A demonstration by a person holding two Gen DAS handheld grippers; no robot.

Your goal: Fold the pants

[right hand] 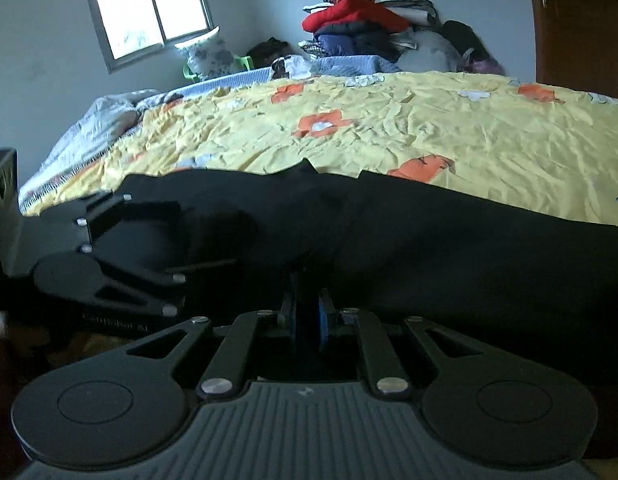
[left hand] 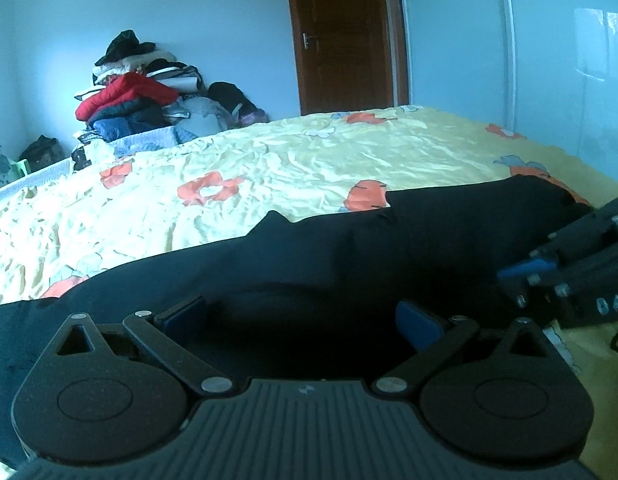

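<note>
The black pants (left hand: pixel 349 248) lie crosswise along the bed's (left hand: pixel 269 160) near edge, their long axis running side to side, the left claw (left hand: pixel 305 320) spread apart over them and the right claw (right hand: pixel 308 320) pinched on their near hem.

There is one pair of black pants (left hand: pixel 349 256), lying across one bed with a yellow flowered cover (left hand: pixel 269 160). Two grippers are in view: the left gripper (left hand: pixel 303 318) and the right gripper (right hand: pixel 308 316). Each gripper has two fingers with blue pads. Behind the bed there is one pile of clothes (left hand: pixel 137 88), one brown door (left hand: pixel 341 36) and one window (right hand: pixel 149 4) with two panes.
</note>
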